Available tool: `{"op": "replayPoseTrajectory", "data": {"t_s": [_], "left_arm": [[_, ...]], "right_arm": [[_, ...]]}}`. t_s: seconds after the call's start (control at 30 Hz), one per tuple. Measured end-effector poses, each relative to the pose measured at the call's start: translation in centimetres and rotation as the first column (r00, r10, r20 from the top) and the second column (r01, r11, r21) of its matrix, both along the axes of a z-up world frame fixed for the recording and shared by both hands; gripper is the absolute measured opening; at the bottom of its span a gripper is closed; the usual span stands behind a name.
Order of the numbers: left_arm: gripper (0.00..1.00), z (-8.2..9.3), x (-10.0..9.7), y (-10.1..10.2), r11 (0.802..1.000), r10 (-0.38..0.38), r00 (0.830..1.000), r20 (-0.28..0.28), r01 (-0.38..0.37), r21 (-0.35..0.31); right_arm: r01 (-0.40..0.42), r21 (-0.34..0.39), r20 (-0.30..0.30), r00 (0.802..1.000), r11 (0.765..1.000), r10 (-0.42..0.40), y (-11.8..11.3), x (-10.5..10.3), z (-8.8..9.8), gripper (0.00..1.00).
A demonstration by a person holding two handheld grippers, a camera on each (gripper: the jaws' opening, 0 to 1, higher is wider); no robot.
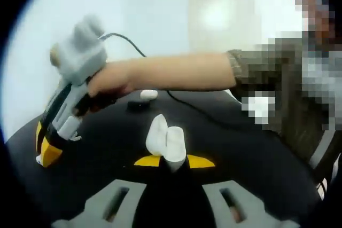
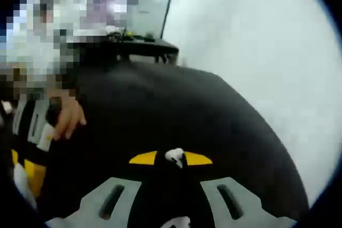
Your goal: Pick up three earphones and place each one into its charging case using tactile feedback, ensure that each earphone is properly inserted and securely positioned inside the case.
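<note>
Holding the open charging case (image 1: 166, 142), left claw (image 1: 173, 161) waits; right claw (image 2: 171, 158), at its 10 o'clock, clamps an earphone (image 2: 174, 155).

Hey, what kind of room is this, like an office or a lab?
Probably a lab or workshop. A black table carries a white charging case and earphone, white walls stand behind, and a cluttered workbench sits beside a window.
</note>
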State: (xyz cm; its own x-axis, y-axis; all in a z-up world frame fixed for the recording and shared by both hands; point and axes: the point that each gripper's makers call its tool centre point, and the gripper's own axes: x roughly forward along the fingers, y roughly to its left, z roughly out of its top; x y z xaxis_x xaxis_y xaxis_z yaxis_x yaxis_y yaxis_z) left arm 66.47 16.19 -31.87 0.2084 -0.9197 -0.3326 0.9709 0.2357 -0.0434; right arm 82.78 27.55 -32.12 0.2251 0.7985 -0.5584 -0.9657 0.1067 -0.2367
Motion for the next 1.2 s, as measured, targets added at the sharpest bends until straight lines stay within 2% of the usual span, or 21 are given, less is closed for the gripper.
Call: {"op": "replayPoseTrajectory", "data": {"t_s": [0.2,0.27,0.33,0.37,0.4,0.43,0.47,0.5,0.6,0.7,0.77,0.87,0.93,1.0,1.03,1.1,1.17,1.2], "left_arm": [[0.13,0.0,-0.5,0.0,1.0,0.0,1.0,0.001,0.0,-0.001],[0.13,0.0,-0.8,-0.1,1.0,0.0,1.0,0.001,0.0,-0.001],[0.13,0.0,-1.1,-0.1,1.0,0.0,1.0,0.0,0.0,-0.001],[0.13,0.0,-1.2,-0.2,1.0,0.0,1.0,0.0,0.0,-0.001],[0.13,0.0,-1.3,-0.2,1.0,0.0,1.0,0.0,0.0,-0.001],[0.13,0.0,-1.4,-0.2,1.0,0.0,1.0,0.001,0.0,-0.001],[0.13,0.0,-1.4,-0.2,1.0,0.0,1.0,0.0,0.0,-0.002],[0.13,0.0,-1.5,-0.2,1.0,0.0,1.0,0.0,0.0,-0.002],[0.13,0.0,-1.6,-0.2,1.0,0.001,1.0,0.002,-0.001,-0.002],[0.13,0.0,-1.7,-0.2,1.0,0.001,1.0,0.004,-0.001,-0.003],[0.13,0.0,-1.7,-0.2,1.0,0.002,1.0,0.003,-0.002,-0.004],[0.13,-0.1,-1.7,-0.1,1.0,0.003,1.0,0.006,-0.003,-0.004],[0.13,-0.1,-1.6,0.0,1.0,0.003,1.0,0.008,-0.003,-0.004],[0.13,-0.1,-1.6,0.0,1.0,0.003,1.0,0.009,-0.003,-0.004],[0.13,0.0,-1.6,0.0,1.0,0.004,1.0,0.009,-0.003,-0.004],[0.13,-0.1,-1.6,0.0,1.0,0.005,1.0,0.008,-0.005,-0.005],[0.13,0.0,-1.5,0.2,1.0,0.003,1.0,0.021,-0.002,-0.004],[0.13,0.0,-1.3,0.5,1.0,0.002,1.0,0.025,-0.002,-0.004]], "right_arm": [[0.024,0.02,0.006,1.0,1.0,-0.024,-0.4,-0.1,0.5,0.14],[0.022,0.097,-0.053,0.998,0.995,-0.017,-0.4,-0.9,1.9,0.14],[0.004,0.228,-0.158,0.987,0.974,0.032,-0.5,-2.6,4.3,0.14],[-0.019,0.321,-0.236,0.967,0.947,0.099,-0.7,-4.4,6.1,0.14],[-0.071,0.385,-0.262,0.948,0.92,0.182,-1.0,-6.0,7.5,0.14],[-0.117,0.445,-0.258,0.933,0.888,0.252,-1.6,-7.5,9.0,0.14],[-0.143,0.515,-0.262,0.912,0.845,0.314,-2.2,-9.1,10.7,0.14],[-0.149,0.556,-0.277,0.894,0.818,0.351,-2.7,-10.1,11.6,0.14],[-0.183,0.678,-0.277,0.833,0.712,0.478,-5.3,-13.8,14.8,0.14],[-0.173,0.739,-0.288,0.792,0.651,0.538,-7.8,-16.2,16.3,0.14],[-0.151,0.772,-0.291,0.78,0.618,0.554,-9.2,-17.3,16.8,0.14],[-0.13,0.771,-0.309,0.779,0.623,0.545,-10.8,-18.3,16.1,0.14],[-0.09,0.762,-0.342,0.785,0.642,0.516,-11.5,-18.1,15.4,0.14],[-0.03,0.769,-0.396,0.762,0.639,0.513,-12.4,-17.9,14.8,0.14],[0.003,0.759,-0.438,0.742,0.651,0.507,-12.8,-17.6,13.9,0.14],[-0.017,0.713,-0.457,0.747,0.701,0.483,-12.8,-17.6,11.5,0.14],[-0.021,0.677,-0.51,0.707,0.736,0.489,-12.6,-17.9,9.7,0.14],[-0.028,0.666,-0.526,0.691,0.745,0.496,-12.5,-18.2,9.2,0.14]]}}
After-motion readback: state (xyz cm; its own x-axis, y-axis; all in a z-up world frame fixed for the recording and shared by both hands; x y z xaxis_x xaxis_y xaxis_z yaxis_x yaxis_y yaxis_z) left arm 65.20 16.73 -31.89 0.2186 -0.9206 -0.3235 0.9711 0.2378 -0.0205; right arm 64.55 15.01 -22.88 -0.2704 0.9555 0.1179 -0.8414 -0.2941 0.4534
